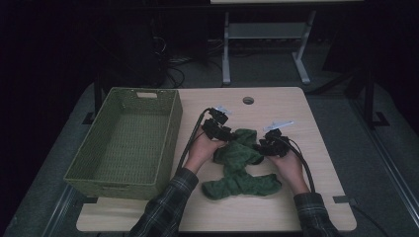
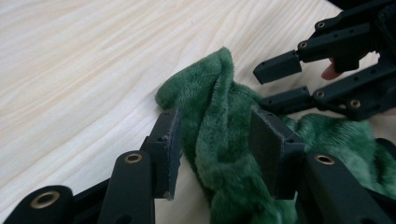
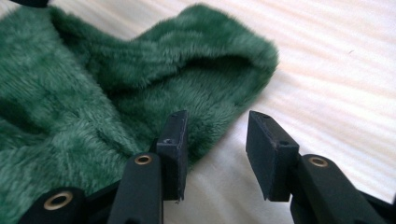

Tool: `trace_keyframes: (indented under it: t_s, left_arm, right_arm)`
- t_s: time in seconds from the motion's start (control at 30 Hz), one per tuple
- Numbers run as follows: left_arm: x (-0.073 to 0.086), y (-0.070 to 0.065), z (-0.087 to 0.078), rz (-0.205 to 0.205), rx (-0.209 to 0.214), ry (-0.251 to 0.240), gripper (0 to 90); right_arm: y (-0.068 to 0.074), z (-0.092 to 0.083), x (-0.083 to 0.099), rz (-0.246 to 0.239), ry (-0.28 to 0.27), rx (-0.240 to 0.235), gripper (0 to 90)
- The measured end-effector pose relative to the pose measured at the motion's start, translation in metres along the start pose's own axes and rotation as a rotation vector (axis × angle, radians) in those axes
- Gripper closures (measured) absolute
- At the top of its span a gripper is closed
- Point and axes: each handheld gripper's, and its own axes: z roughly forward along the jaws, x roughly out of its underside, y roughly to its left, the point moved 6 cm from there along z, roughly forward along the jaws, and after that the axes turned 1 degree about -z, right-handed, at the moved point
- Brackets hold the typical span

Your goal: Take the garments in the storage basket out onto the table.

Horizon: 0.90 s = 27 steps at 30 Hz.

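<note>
The green fleece cloth (image 1: 240, 165) lies rumpled on the surface (image 1: 296, 207), a little right of centre in the high view, with the woven basket (image 1: 126, 143) empty at its 9 o'clock. Its long axis runs roughly from 12 to 6 o'clock, with a wider band spreading sideways at the near end.

The left hand-held gripper (image 1: 223, 134) sits at the cloth's 10 o'clock. In the left gripper view its jaws stand apart astride a raised fold (image 2: 219, 116), the fleece between the pads but not visibly pinched by them. The right hand-held gripper (image 1: 267, 145) is at the cloth's 2 o'clock. In the right gripper view its jaws are likewise apart, with bare surface between them and the cloth's edge (image 3: 224, 93) lying at 10 to 11 o'clock from the tips, touching or just beside the left-hand jaw.

So the left one is nearer a grip: it would only need to close on the ridge, whereas the right must shift toward the cloth first.

The high view is dim, so both tips merge with the dark fleece there. How many layers are folded under the ridge cannot be made out.
</note>
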Motion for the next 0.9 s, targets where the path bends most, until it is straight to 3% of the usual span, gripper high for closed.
trace_keyframes:
  t_s: [0.03,0.07,0.13,0.3,0.33,0.43,0.53,0.63,0.73,0.8,0.9]
  left_arm:
    - [0.001,-0.001,0.005,-0.012,0.001,0.004,53.4]
    - [0.004,0.001,0.007,0.010,-0.001,0.036,53.4]
    - [0.007,0.003,0.013,0.004,-0.003,0.054,53.4]
    - [0.013,0.005,0.020,0.002,-0.013,0.094,55.3]
    - [0.015,0.006,0.020,0.020,-0.018,0.116,56.1]
    - [0.020,0.008,0.025,0.019,-0.024,0.144,57.0]
    - [0.025,0.010,0.030,-0.007,-0.016,0.147,60.5]
    - [0.028,0.011,0.030,-0.013,-0.001,0.148,69.4]
    - [0.027,0.012,0.024,0.006,-0.007,0.140,80.2]
    - [0.026,0.014,0.019,0.017,-0.016,0.133,82.6]
    - [0.026,0.018,0.011,0.001,-0.023,0.105,85.1]
  right_arm:
    - [0.001,0.001,0.002,-0.004,0.003,0.000,58.6]
    - [0.002,0.003,0.003,-0.008,0.010,-0.003,58.6]
    - [0.003,0.004,0.004,-0.012,0.010,-0.002,61.0]
    - [0.008,0.004,0.003,-0.046,0.012,0.003,76.3]
    - [0.009,0.004,0.003,-0.045,0.013,0.002,79.0]
    - [0.009,0.004,0.004,-0.046,0.011,-0.010,85.2]
    - [0.011,0.005,0.004,-0.057,0.009,-0.007,87.5]
    - [0.012,0.004,0.004,-0.058,0.015,-0.009,88.2]
    - [0.012,0.004,0.004,-0.063,0.014,-0.002,88.7]
    - [0.012,0.004,0.004,-0.073,0.018,0.009,88.9]
    - [0.011,0.001,0.003,-0.077,0.015,0.021,89.0]
